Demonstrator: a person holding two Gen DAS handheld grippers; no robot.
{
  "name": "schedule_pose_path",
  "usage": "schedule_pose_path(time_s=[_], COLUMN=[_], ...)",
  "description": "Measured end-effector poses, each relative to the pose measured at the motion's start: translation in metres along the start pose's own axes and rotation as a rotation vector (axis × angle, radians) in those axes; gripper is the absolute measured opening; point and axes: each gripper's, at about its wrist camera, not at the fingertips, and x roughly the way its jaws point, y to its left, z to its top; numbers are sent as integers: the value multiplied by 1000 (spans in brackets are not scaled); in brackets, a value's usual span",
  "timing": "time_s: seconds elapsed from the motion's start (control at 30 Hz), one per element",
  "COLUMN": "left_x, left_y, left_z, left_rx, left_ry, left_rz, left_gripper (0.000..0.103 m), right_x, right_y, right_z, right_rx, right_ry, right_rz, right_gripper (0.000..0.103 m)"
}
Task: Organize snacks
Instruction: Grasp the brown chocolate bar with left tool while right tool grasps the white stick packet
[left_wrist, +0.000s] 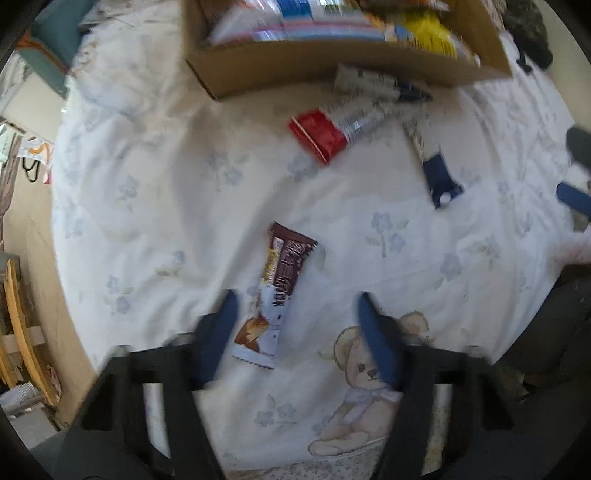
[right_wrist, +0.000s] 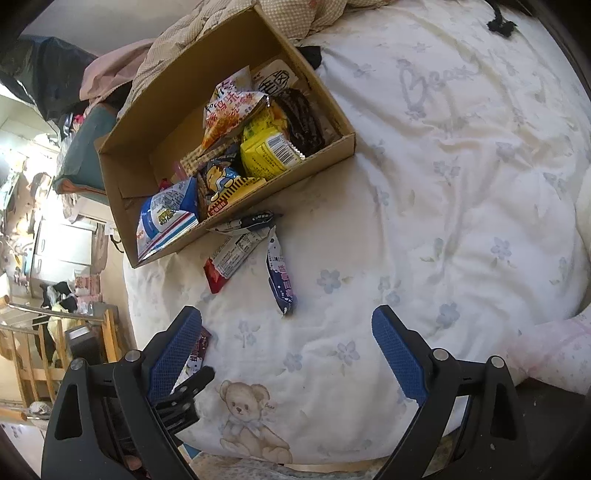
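A brown and white chocolate bar wrapper (left_wrist: 280, 291) lies on the white bedsheet just ahead of my open left gripper (left_wrist: 295, 306), between its blue fingers. A red and silver packet (left_wrist: 332, 125), a dark blue and white packet (left_wrist: 432, 162) and a silver packet (left_wrist: 380, 83) lie near the cardboard box (left_wrist: 295, 70). In the right wrist view the box (right_wrist: 177, 107) holds several snack packs. The red packet (right_wrist: 225, 264) and blue packet (right_wrist: 280, 277) lie ahead of my open, empty right gripper (right_wrist: 288, 325). The chocolate bar (right_wrist: 197, 350) shows behind its left finger.
The bed's left edge drops to a floor with wooden furniture (right_wrist: 40, 354). A quilt (right_wrist: 229, 22) is bunched behind the box. A bear print (right_wrist: 247, 417) marks the sheet near me. My right gripper shows at the right edge of the left wrist view (left_wrist: 576, 173).
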Motion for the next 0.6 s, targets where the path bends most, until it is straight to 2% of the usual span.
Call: schedule_pose_path(time_s=[0.07,0.1,0.13,0.3,0.4,0.5,0.6], left_x=[12,15,15,-4,-25,-54,-75], left_y=[-2,-2,-2,-5,1,9,19], left_z=[0,0,0,-2,-8,-13,-16], left_rx=[28,34,32,41,-30,-105,-169], left_ry=[43,51,58,3,-41,-121,-183], left_rz=[33,48,49,39,-21,-87,-116], left_gripper=[33,18,13,12,12,13,13], right_x=[1,2,1,2,3,3,5], right_y=[1,1,1,-1,-1,0,1], right_z=[0,1,1,2,2,1,1], right_rx=[-7,-12,-16,-19,-18,-25,-29], right_ry=[3,4,2,6,12,12,15], right_rz=[-6,-8,-11,-21,-20,-19,-24], right_gripper=[96,96,96,96,96,96,96])
